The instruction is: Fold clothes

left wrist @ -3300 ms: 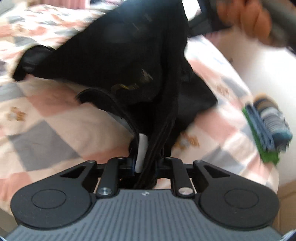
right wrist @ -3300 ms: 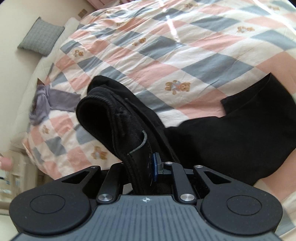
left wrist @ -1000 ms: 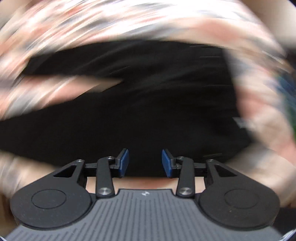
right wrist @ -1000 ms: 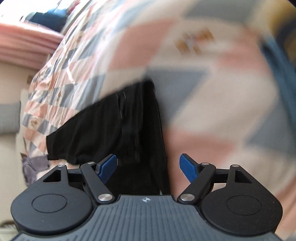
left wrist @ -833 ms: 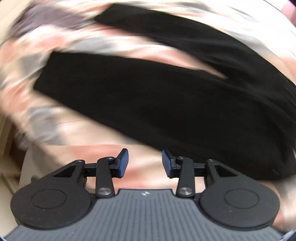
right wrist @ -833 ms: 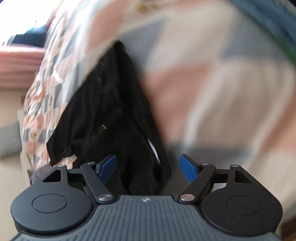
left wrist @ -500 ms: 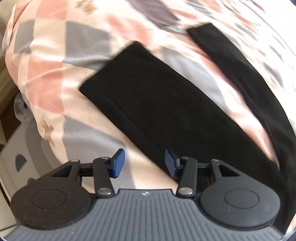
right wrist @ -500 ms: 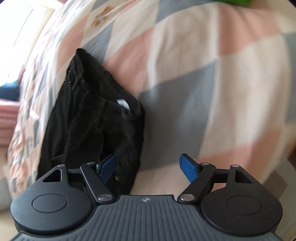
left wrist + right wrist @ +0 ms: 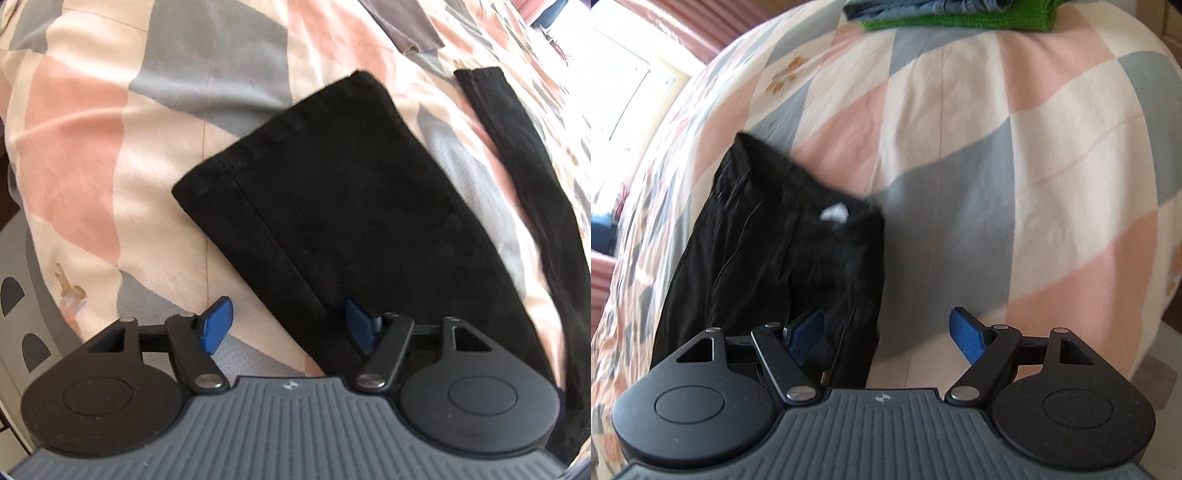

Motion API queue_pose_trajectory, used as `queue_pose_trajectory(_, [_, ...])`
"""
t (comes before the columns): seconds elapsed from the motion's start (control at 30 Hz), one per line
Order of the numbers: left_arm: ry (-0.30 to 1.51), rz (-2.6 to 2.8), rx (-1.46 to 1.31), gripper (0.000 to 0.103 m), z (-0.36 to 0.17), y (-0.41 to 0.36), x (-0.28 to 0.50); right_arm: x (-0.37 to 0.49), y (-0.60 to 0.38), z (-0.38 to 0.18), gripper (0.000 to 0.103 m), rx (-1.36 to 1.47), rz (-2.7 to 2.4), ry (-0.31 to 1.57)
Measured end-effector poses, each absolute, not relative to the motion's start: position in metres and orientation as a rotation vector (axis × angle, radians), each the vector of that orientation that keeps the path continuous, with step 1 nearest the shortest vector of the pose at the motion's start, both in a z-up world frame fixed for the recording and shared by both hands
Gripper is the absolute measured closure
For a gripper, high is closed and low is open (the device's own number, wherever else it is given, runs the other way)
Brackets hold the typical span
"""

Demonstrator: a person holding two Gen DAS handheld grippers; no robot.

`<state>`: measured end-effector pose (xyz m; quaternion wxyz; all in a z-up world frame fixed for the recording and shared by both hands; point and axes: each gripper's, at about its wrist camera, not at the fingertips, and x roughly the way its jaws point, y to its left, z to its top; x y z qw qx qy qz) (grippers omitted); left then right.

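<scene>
Black trousers lie spread on the checked bedspread. In the left wrist view one trouser leg point(image 9: 343, 192) runs diagonally with its hem at the upper left, and the other leg point(image 9: 517, 147) lies apart to the right. My left gripper point(image 9: 290, 326) is open, low over the near leg's edge, holding nothing. In the right wrist view the waistband end of the trousers point(image 9: 790, 251) shows a small white label point(image 9: 834, 213). My right gripper point(image 9: 886, 338) is open just above the waistband's right corner, with its left finger over the cloth and its right finger over bare bedspread.
The pink, grey and cream bedspread point(image 9: 997, 129) covers a bed whose edge falls away at the right. A folded pile with green and blue cloth point(image 9: 956, 14) sits at the far end. A grey-purple garment point(image 9: 410, 26) lies beyond the trouser hems. Floor shows at the left point(image 9: 18, 295).
Both grippers let go of the trousers, which now lie flat. The left gripper swung to the leg ends and opened wider; the right moved to the waistband.
</scene>
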<state>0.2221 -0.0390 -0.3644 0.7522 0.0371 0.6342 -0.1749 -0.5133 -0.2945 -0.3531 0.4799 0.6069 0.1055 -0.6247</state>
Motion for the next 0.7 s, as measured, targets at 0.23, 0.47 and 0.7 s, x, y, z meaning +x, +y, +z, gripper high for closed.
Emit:
queue_pose_trajectory(0.23, [1.3, -0.46, 0.123, 0.101, -0.361, -0.047, 0.216, -0.52, -0.32, -0.354, 0.092, 1.425, -1.44, 0.237])
queue_pose_trajectory(0.47, [1.205, -0.59, 0.321, 0.098, -0.355, -0.047, 0.202, -0.55, -0.31, -0.384, 0.084, 1.623, -1.425, 0.213])
queue_pose_trajectory(0.7, [1.151, -0.469, 0.45, 0.077, -0.343, -0.055, 0.187, -0.541, -0.31, -0.34, 0.024, 1.443, -1.592, 0.488])
